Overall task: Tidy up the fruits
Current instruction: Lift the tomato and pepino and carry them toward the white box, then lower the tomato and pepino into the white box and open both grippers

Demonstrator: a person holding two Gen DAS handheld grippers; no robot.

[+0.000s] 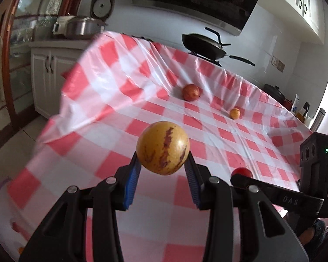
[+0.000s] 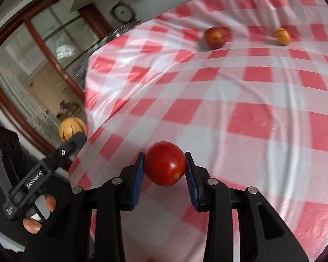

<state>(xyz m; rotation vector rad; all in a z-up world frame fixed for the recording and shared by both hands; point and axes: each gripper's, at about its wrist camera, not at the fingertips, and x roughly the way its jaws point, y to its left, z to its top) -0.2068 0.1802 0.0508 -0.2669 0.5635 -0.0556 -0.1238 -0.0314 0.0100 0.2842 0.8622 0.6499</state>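
"DAS" on the right gripper (image 1: 243, 175) body, "GenRobot.AI" on the left gripper (image 2: 77, 138) body

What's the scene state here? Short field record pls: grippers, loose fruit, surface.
left gripper: shut on yellow striped fruit, held above the cloth
right gripper: shut on red tomato
loose fruit: reddish round fruit and small orange fruit, apart, both on the cloth
surface: red-and-white checked tablecloth
behind the table: black wok

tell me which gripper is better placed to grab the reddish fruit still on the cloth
Neither yet: the left gripper holds the yellow striped fruit, the right gripper the tomato. The reddish fruit lies far ahead of both.
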